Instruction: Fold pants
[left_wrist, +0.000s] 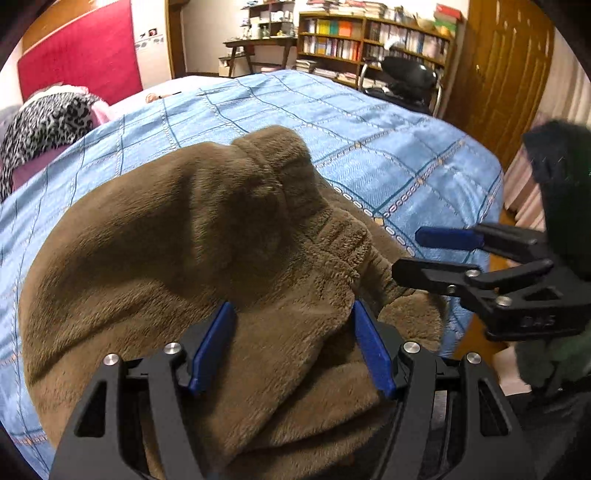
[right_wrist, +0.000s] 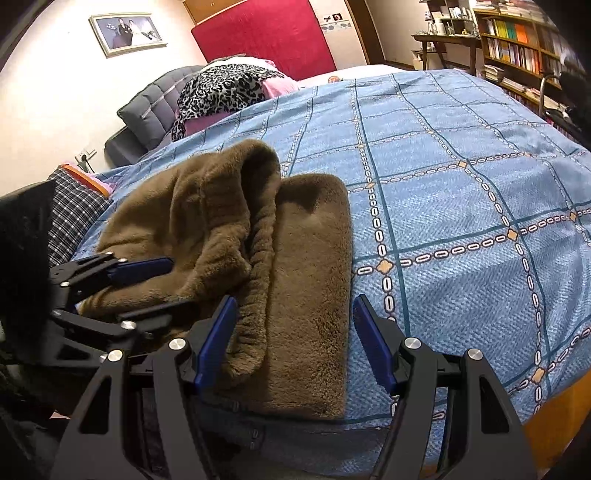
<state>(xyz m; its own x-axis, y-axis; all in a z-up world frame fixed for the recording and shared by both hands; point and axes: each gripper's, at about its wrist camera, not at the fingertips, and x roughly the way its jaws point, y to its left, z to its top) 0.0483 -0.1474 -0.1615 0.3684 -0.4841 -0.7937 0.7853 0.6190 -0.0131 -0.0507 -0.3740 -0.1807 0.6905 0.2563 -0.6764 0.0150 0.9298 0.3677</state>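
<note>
The brown fleece pants (left_wrist: 207, 266) lie bunched in a folded heap on the blue checked bedspread (left_wrist: 388, 147) near the bed's front edge. In the right wrist view the pants (right_wrist: 295, 266) show a flat lower layer with a ribbed waistband lumped on top. My left gripper (left_wrist: 291, 347) is open, its blue pads either side of the fabric. My right gripper (right_wrist: 293, 343) is open over the heap's right part. The right gripper (left_wrist: 421, 254) also shows in the left wrist view, the left gripper (right_wrist: 177, 284) in the right wrist view.
A leopard-print cloth (right_wrist: 225, 88) and pink pillows lie at the red headboard (right_wrist: 266, 33). A checked cloth (right_wrist: 74, 218) lies left of the pants. Bookshelves (left_wrist: 373, 40), a desk, a black chair (left_wrist: 406, 77) and a wooden door (left_wrist: 502, 74) stand beyond the bed.
</note>
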